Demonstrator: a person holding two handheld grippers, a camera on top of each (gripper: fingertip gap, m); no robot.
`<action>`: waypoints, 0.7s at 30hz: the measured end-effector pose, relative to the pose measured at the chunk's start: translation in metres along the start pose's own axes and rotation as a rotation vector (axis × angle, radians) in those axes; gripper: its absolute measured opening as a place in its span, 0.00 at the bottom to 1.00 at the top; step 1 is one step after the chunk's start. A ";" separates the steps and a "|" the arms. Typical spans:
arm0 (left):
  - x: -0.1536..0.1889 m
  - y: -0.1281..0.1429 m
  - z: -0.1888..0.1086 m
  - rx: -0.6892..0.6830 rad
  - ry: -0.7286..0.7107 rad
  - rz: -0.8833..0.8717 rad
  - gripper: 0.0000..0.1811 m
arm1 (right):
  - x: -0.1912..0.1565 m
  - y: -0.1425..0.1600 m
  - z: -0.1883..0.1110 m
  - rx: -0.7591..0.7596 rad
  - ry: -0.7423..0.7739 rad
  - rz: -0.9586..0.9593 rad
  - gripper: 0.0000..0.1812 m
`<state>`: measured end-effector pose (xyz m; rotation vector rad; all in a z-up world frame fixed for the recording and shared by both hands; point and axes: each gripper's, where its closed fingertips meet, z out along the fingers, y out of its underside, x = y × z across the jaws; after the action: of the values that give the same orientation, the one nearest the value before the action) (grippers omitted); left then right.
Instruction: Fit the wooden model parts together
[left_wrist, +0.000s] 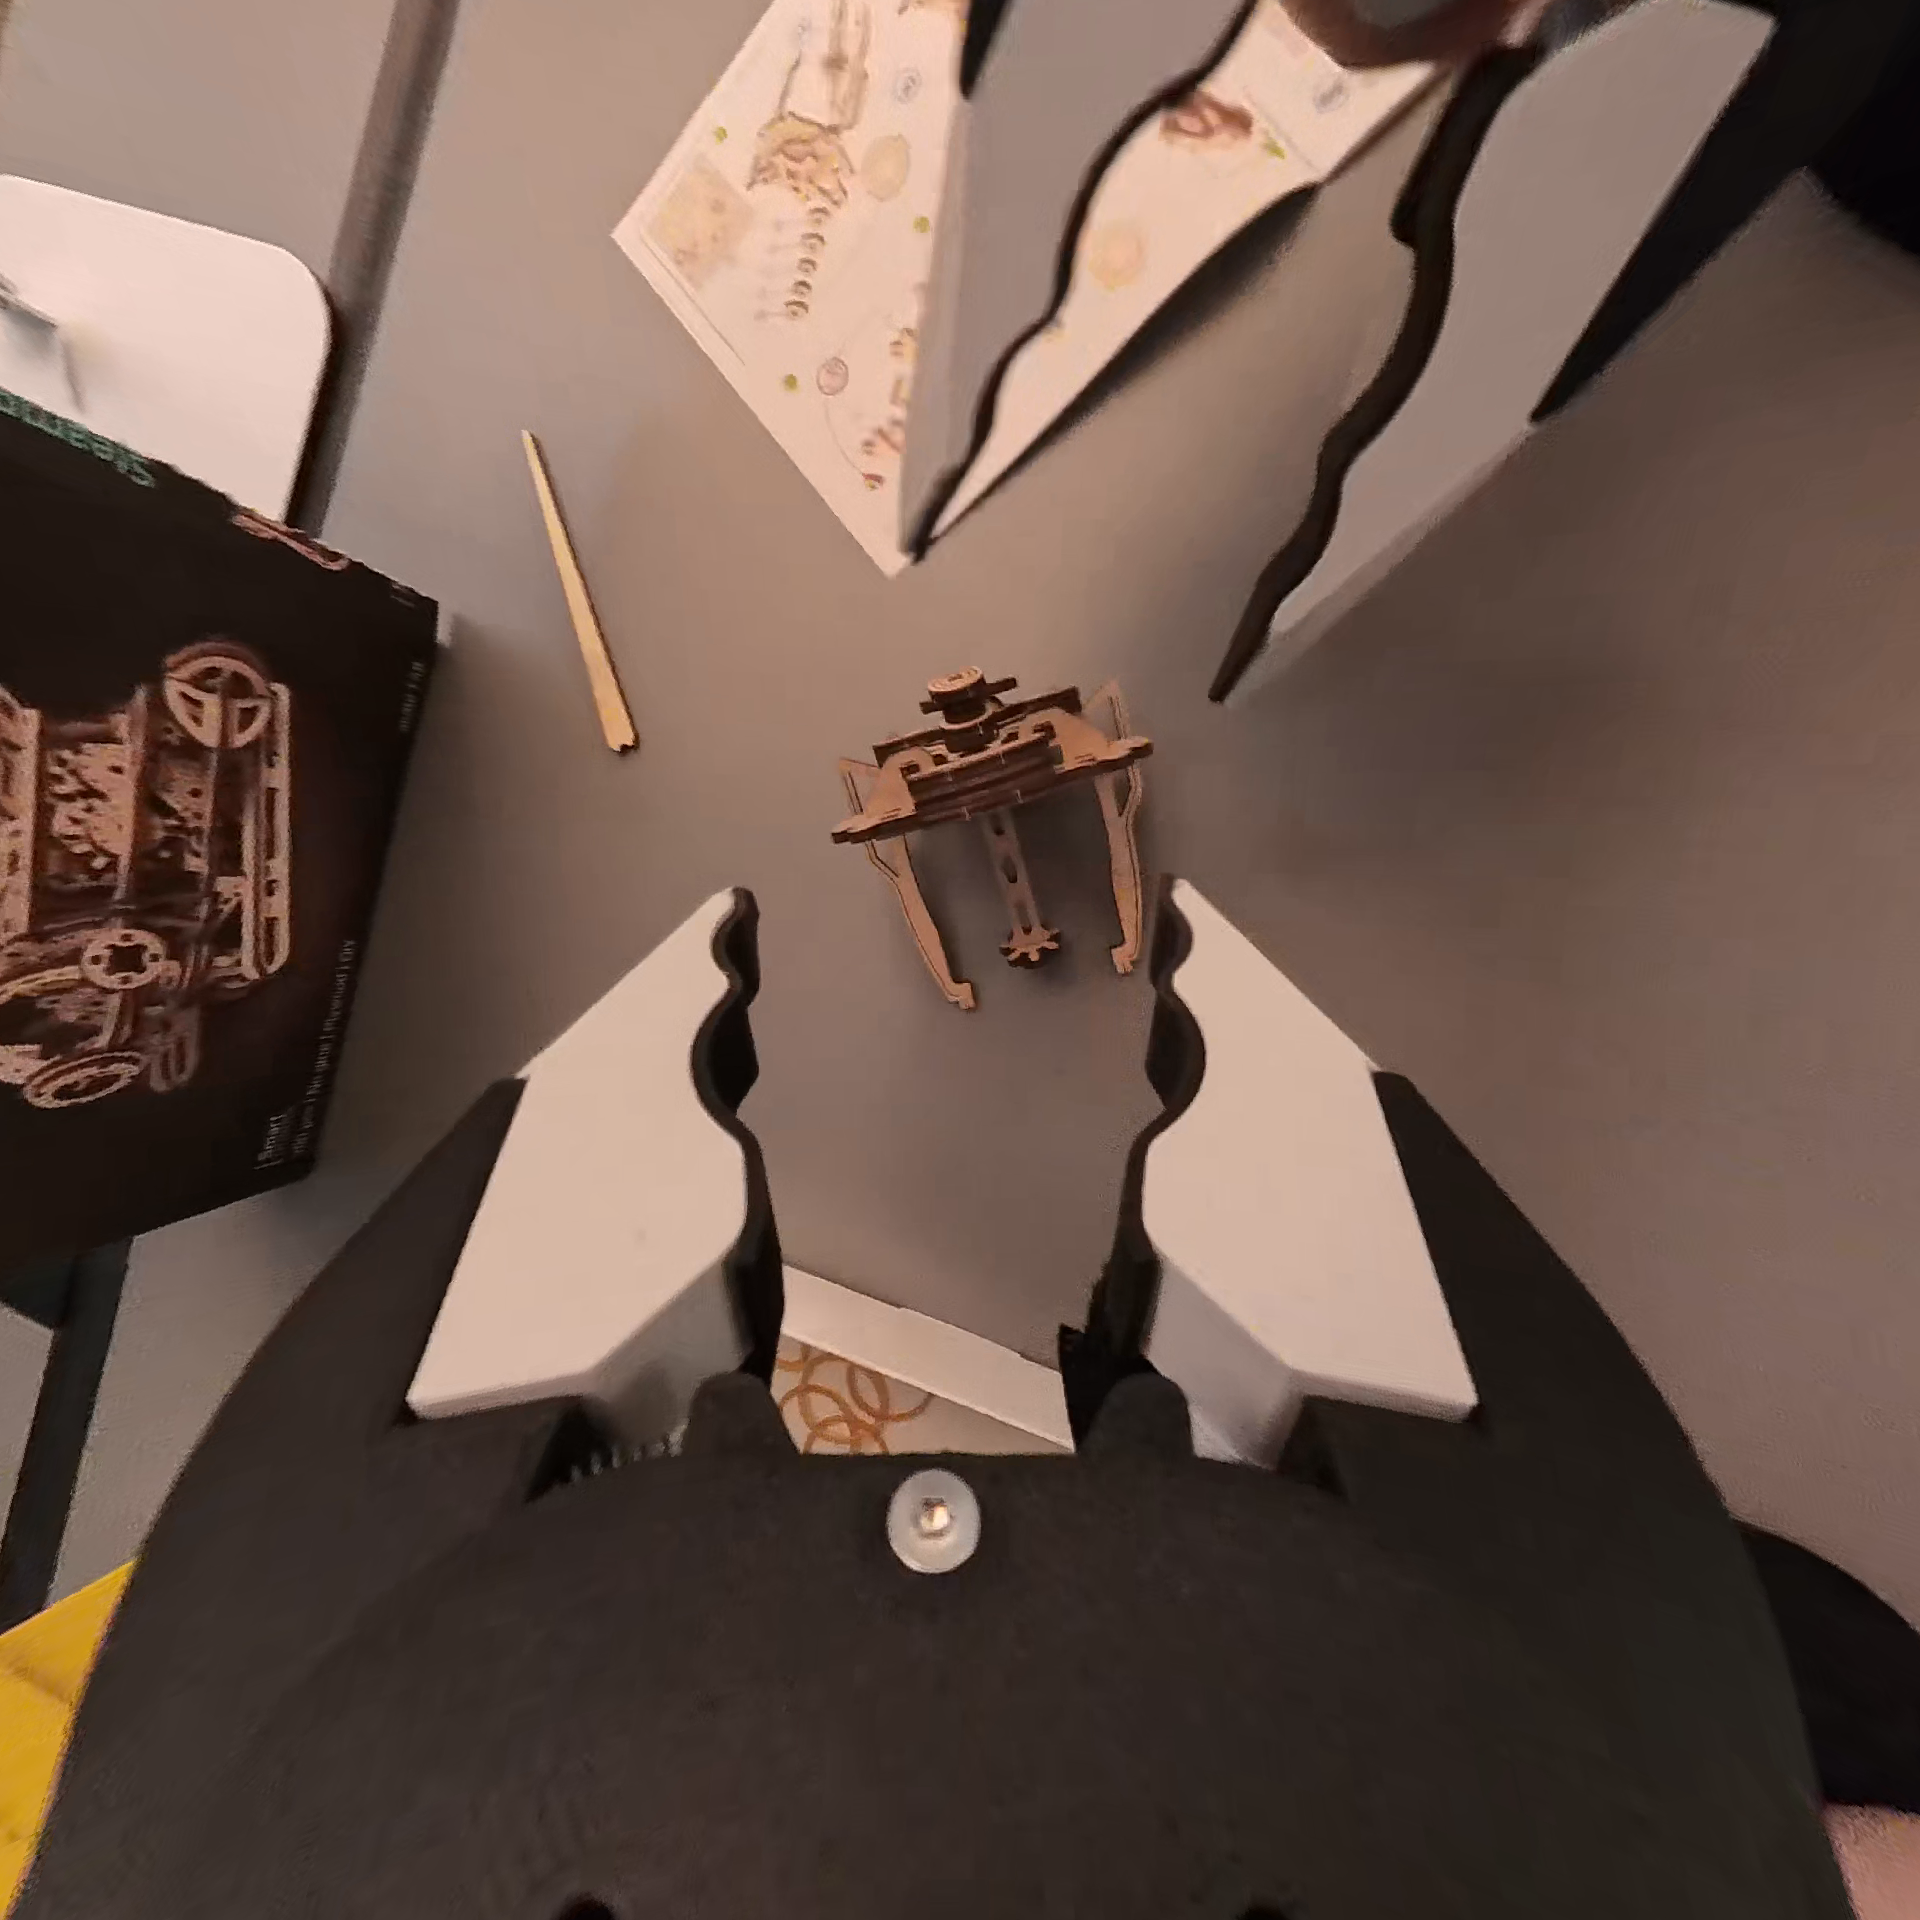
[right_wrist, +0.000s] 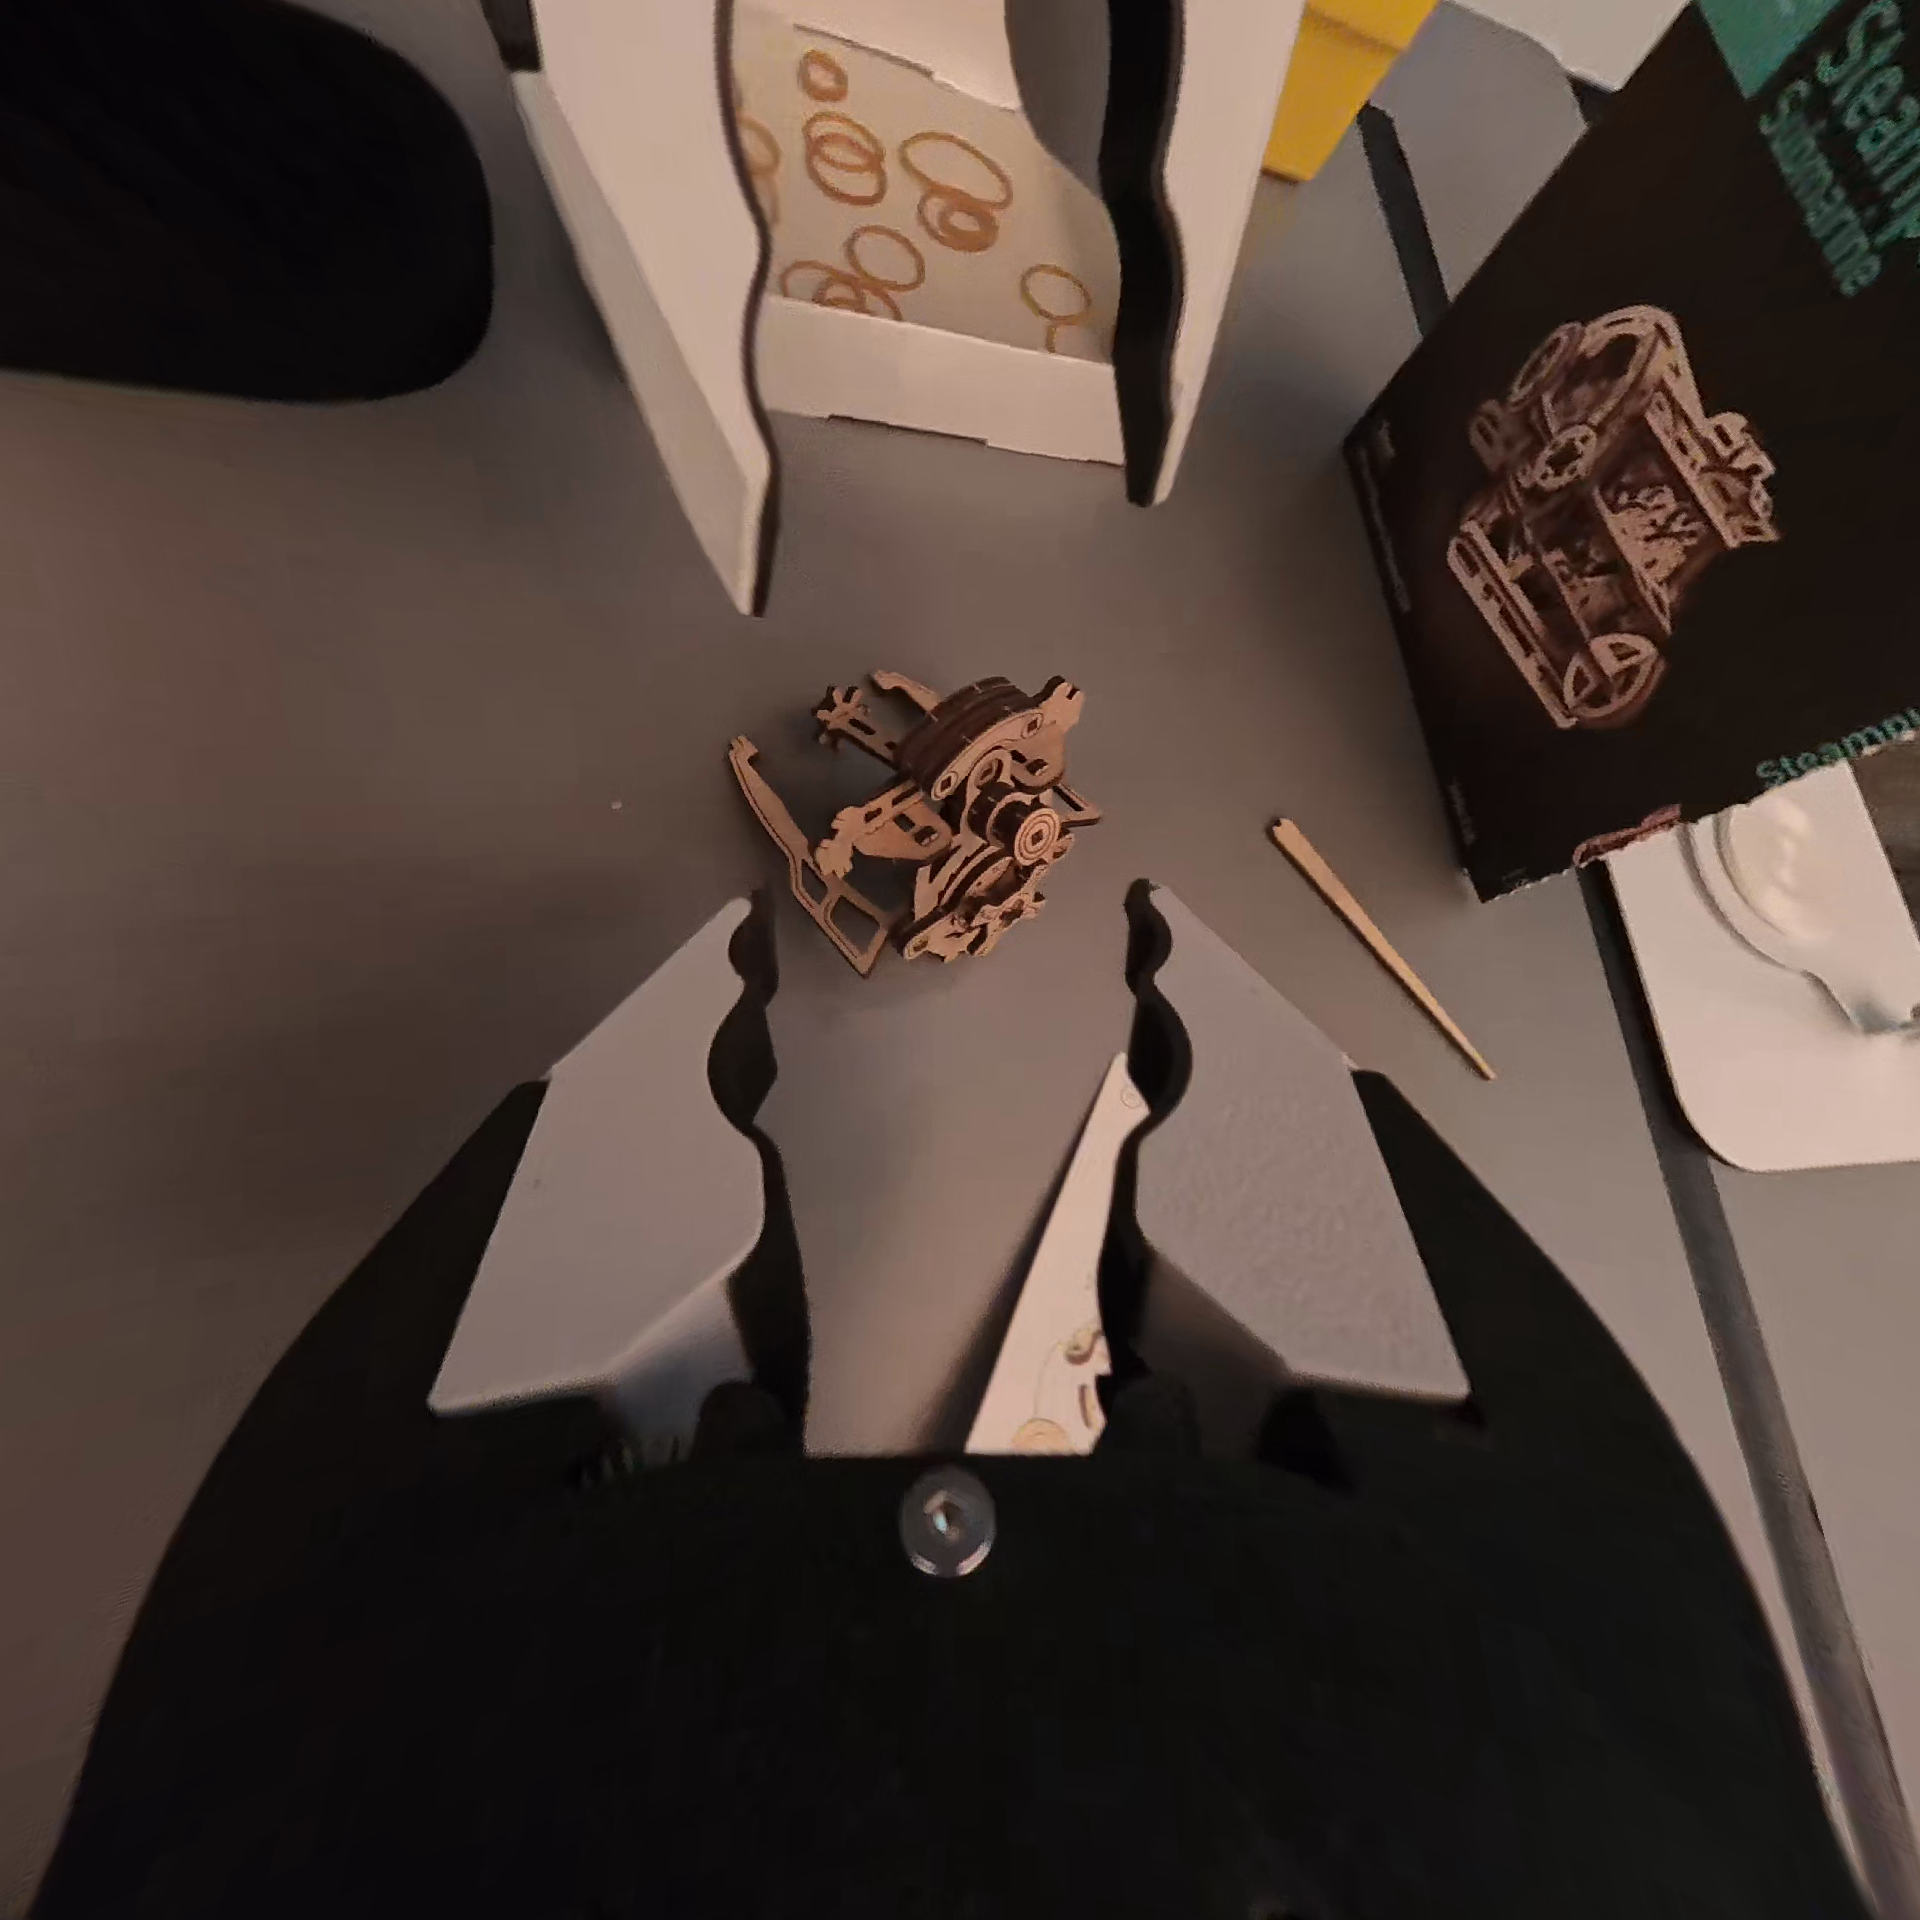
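We are finding the wooden model assembly (left_wrist: 992, 821) lying alone on the grey tabletop (left_wrist: 1507, 935), between the two tools and touching neither. In the left wrist view its long axis is running toward the left tool (left_wrist: 956, 914), thin legs and a small gear-tipped rod pointing at that tool, the layered block and hub facing away. The left tool is hanging released, jaws apart and empty. The right tool (right_wrist: 951, 904) is likewise released, holding nothing. A wooden pick (left_wrist: 580, 597) is lying apart beside a dark box (left_wrist: 208, 831).
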<state>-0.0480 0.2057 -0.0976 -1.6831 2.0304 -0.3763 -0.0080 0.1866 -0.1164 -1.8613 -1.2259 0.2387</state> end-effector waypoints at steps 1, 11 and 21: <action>0.003 0.002 0.002 -0.010 0.017 0.000 0.42 | 0.003 0.000 0.001 -0.001 -0.014 -0.003 0.38; 0.002 0.011 0.025 -0.121 0.047 -0.099 0.46 | 0.011 -0.007 0.019 0.038 -0.189 -0.063 0.36; 0.008 0.011 0.036 -0.164 0.165 -0.228 0.40 | -0.001 0.001 0.015 0.022 -0.233 -0.078 0.25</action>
<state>-0.0402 0.2029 -0.1352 -2.0548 2.0366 -0.4484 -0.0168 0.1941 -0.1266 -1.7995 -1.4438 0.4341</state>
